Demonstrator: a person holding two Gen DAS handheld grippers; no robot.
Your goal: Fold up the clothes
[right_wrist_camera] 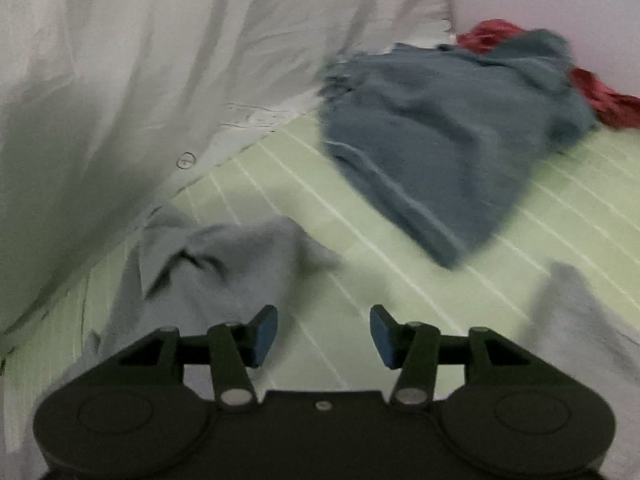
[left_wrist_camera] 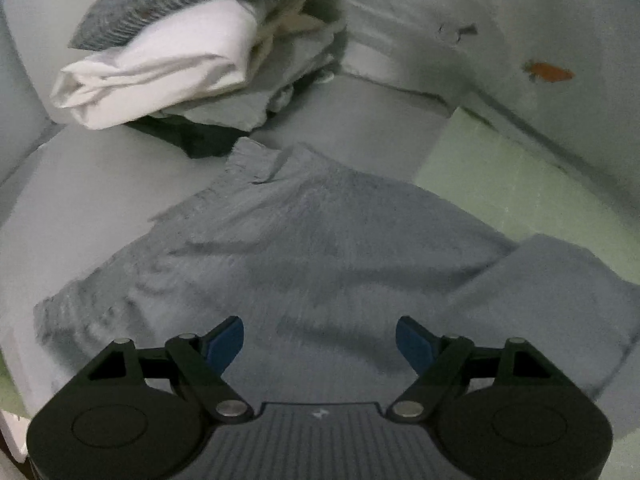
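A grey-blue knit garment lies spread flat in front of me, with one part folded over at the right. My left gripper hovers over its near edge, open and empty. In the right wrist view a corner of the same pale grey-blue cloth lies at the lower left. My right gripper is open and empty above the green striped sheet. A darker blue garment lies crumpled farther back, with a red cloth behind it.
A pile of folded clothes, white under a grey checked piece, sits at the back left on a grey surface. A pale curtain or sheet hangs along the left. Another grey cloth lies at the right.
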